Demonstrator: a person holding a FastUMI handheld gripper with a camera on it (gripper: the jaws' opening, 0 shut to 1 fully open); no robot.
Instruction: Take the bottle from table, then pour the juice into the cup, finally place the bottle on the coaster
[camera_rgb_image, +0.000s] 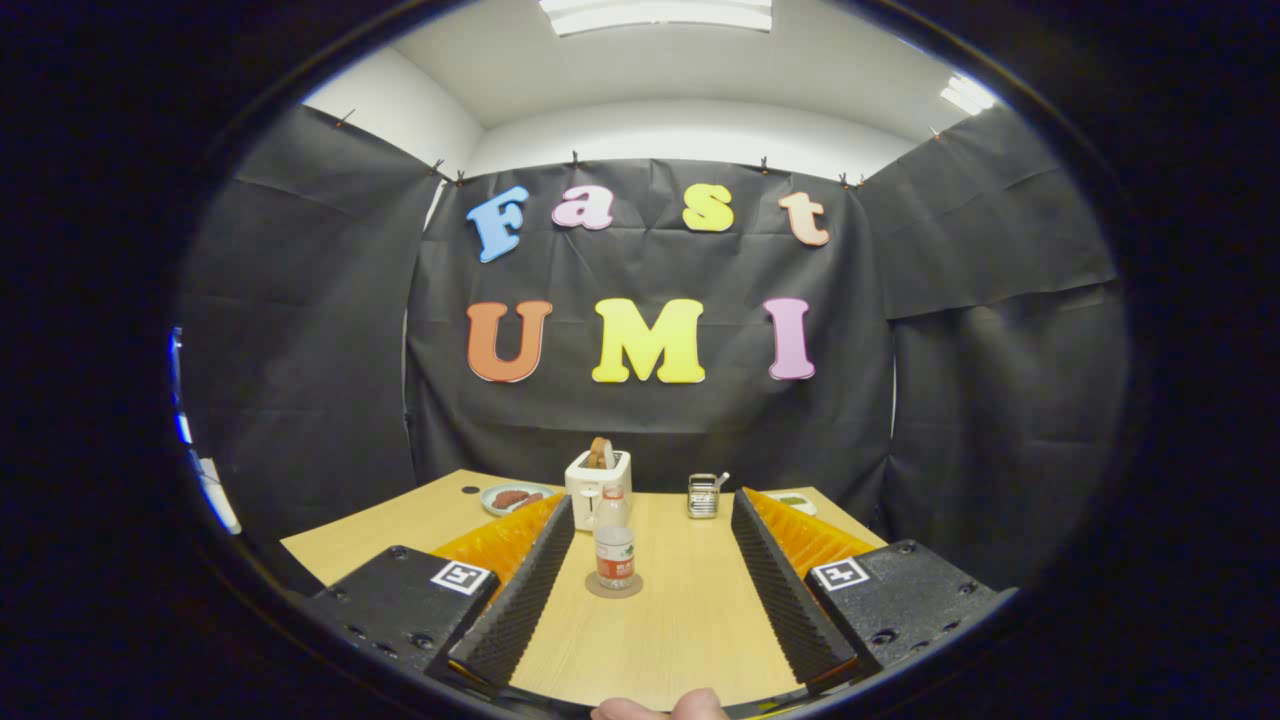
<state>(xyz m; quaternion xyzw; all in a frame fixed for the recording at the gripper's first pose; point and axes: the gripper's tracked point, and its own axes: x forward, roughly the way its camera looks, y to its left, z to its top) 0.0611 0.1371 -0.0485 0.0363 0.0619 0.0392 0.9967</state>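
Wooden bench (680, 640) carries a clear bottle (614, 548) standing upright on a round coaster (614, 586), between the fingers of the wide-open, empty claw (652, 512), nearer the left one.

One bench (690, 630) carries everything counted here. On it stands one bottle (613, 548), and under it lies one round coaster (613, 589). There is one toaster (597, 486), with one slice of bread (600, 452) sticking up from its slot. Two plates are present: one (514, 498) beside the toaster holding reddish food, whose pieces are too small to count, and one (792, 501) near the far corner holding something green. One small metal cup (703, 496) stands beyond the fingers, with one utensil handle (721, 480) poking out of it. One gripper (652, 515) shows, with two fingers (525, 590) spread wide apart and touching nothing.
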